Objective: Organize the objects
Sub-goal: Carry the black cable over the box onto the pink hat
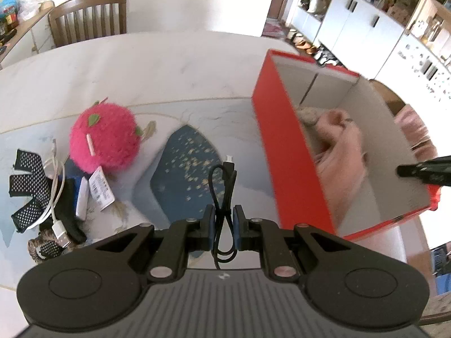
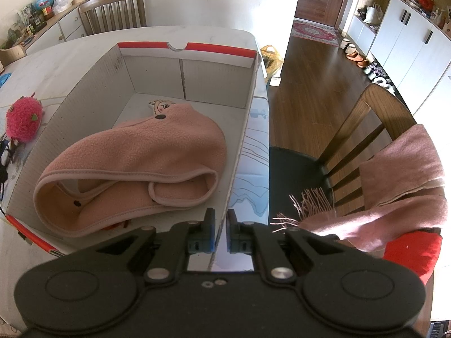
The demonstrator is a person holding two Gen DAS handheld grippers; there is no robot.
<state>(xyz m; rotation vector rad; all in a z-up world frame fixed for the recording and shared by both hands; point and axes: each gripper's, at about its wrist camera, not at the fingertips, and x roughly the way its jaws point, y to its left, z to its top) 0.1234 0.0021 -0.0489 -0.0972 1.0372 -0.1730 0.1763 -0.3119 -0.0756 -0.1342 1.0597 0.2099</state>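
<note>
Landmark: the red box (image 1: 284, 152), open-topped, standing on the white table (image 1: 141, 64); every place below is told from it.
Loose pile: far to the left of the box lie a dotted black strap (image 1: 28, 180) and a white cable (image 1: 57, 194), not yet sorted.
Pink plush ball (image 1: 104, 138): left of the box, on the table beside the pile, its paper tag toward the camera.
Black cable (image 1: 224, 197): left of the box's near corner, clear of the table, pinched in the left gripper (image 1: 224, 225).
Left gripper state: jaws clamped on the folded cable, pads pressing its strands from both sides.
Why held so: the pinch at the middle of the fold keeps the loops bundled, probably so the whole cable can go into the box in one carry.
Cable axis: its long axis runs along the fingers, away from the camera; the small plug end points forward, the loop hangs back toward the gripper body.
Pink fleece hat (image 2: 135, 166): inside the box, lying flat on its floor.
Right gripper (image 2: 220, 222): at the box's right wall, jaws together on the cardboard edge.
Why held so: most likely it steadies the box for the drop.
Pink scarf (image 2: 403, 180): right of the box, draped over a wooden chair (image 2: 375, 112).
</note>
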